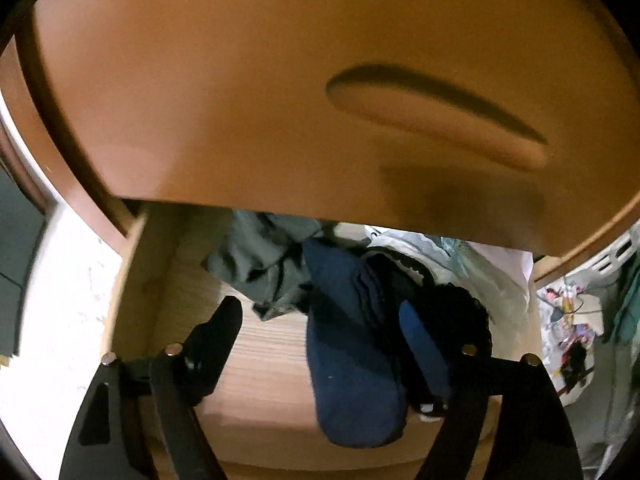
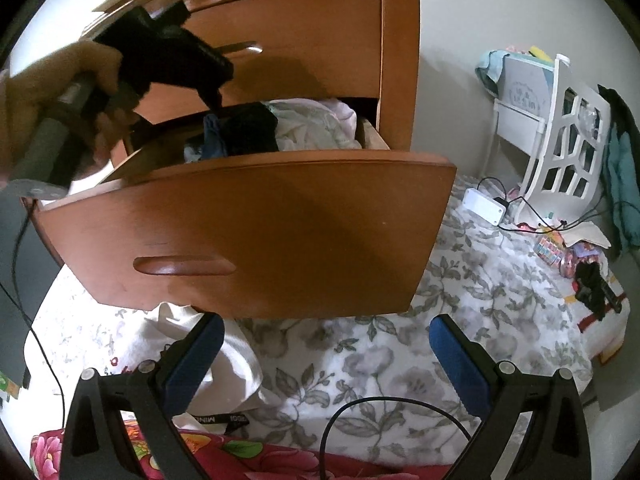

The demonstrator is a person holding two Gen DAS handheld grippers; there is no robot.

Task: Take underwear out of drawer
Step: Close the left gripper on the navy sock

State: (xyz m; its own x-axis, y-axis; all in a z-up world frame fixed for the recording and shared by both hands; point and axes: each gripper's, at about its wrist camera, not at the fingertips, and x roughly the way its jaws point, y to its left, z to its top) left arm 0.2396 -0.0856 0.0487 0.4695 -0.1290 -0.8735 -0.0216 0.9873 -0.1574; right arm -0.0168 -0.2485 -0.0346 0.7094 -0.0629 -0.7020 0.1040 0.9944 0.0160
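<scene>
Left wrist view: the left claw (image 1: 324,344) is reaching down into the open drawer (image 1: 256,364), its jaws standing apart astride a navy blue garment (image 1: 352,360) lying on the wooden drawer floor, the pads not visibly pressing it. A grey-green garment (image 1: 260,264) is lying at 11 o'clock from the navy piece, black underwear (image 1: 460,312) at 3 o'clock, pale clothing (image 1: 480,264) behind.

Right wrist view: the right claw (image 2: 326,352) is hanging wide open and empty over a floral bedspread (image 2: 460,300), below the drawer front (image 2: 248,232). At 10 o'clock, a hand (image 2: 52,92) is holding the left claw's body over the clothes-filled drawer.
</scene>
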